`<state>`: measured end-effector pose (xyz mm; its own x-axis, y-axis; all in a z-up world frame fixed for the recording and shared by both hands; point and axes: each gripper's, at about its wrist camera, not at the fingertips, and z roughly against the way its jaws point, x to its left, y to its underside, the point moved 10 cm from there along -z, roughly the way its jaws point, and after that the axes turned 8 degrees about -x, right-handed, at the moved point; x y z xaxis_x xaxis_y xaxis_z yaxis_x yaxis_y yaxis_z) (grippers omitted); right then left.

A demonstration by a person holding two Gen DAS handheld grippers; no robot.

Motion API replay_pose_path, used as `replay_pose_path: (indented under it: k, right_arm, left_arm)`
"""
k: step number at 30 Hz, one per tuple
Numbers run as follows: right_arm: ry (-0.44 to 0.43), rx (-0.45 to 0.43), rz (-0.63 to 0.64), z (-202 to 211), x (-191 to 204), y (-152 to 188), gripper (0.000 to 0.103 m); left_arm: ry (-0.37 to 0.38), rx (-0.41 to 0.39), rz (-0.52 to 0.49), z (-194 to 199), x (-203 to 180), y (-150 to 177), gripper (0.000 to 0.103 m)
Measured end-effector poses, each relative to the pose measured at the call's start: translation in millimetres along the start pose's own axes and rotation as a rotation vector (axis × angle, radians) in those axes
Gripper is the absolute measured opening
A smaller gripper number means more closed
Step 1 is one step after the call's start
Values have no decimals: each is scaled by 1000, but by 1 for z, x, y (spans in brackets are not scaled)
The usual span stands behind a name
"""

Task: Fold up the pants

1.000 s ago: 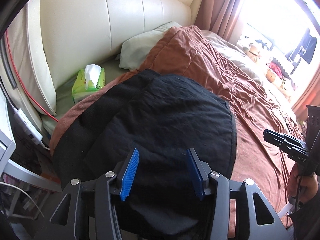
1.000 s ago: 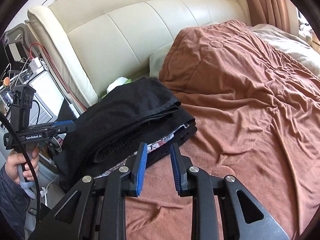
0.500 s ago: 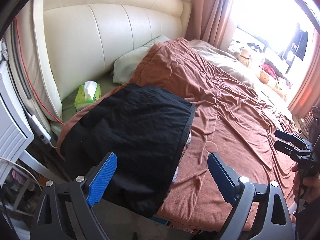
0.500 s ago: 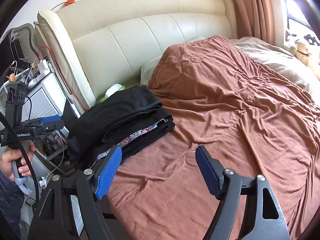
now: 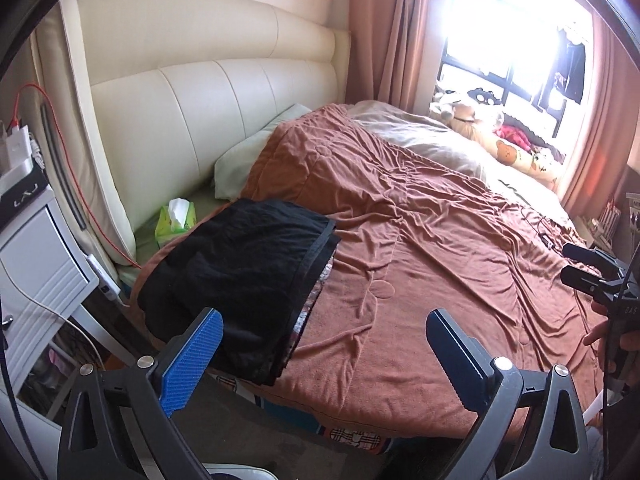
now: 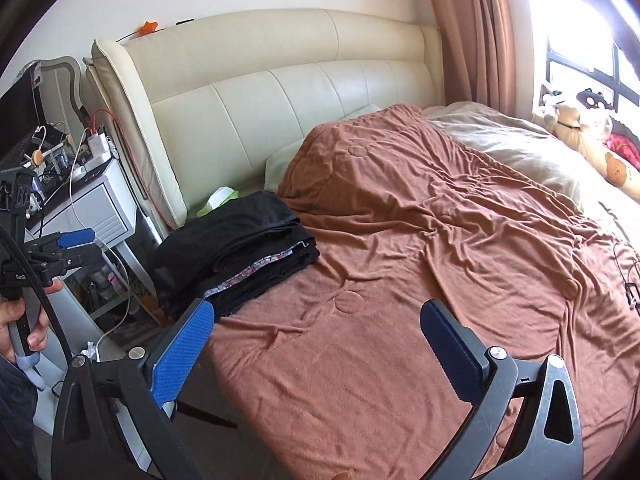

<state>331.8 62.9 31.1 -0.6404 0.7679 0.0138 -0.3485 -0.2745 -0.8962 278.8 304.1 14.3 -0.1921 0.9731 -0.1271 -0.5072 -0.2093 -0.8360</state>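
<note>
The black pants (image 5: 244, 276) lie folded on top of a stack of folded clothes at the near left corner of the bed; they also show in the right wrist view (image 6: 236, 236). My left gripper (image 5: 324, 356) is open and empty, held back from the stack above the bed's edge. My right gripper (image 6: 320, 352) is open and empty, over the brown blanket (image 6: 420, 264) to the right of the stack. Each gripper shows from the side in the other's view, the left (image 6: 64, 248) and the right (image 5: 588, 268).
A green tissue box (image 5: 176, 220) sits between the stack and the cream headboard (image 5: 208, 108). A white nightstand (image 5: 36, 264) with cables stands left of the bed. A pillow (image 5: 248, 156), plush toys (image 5: 500, 136) and a curtained window lie beyond.
Both grippers have opened wide and pulled back from the stack of clothes, so more of the bed and room shows. The folded pants stay on the stack.
</note>
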Motion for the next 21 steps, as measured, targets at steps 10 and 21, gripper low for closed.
replay_pose_path:
  k: [10,21]
  right_arm:
    - [32,-24,4,77,-1,20,103]
    - [52,-69,-48,151,-7,57,103]
  left_arm:
    - [9,-68,5,54,-37,17,102]
    - [34,-134,-25,108,-75,48,103]
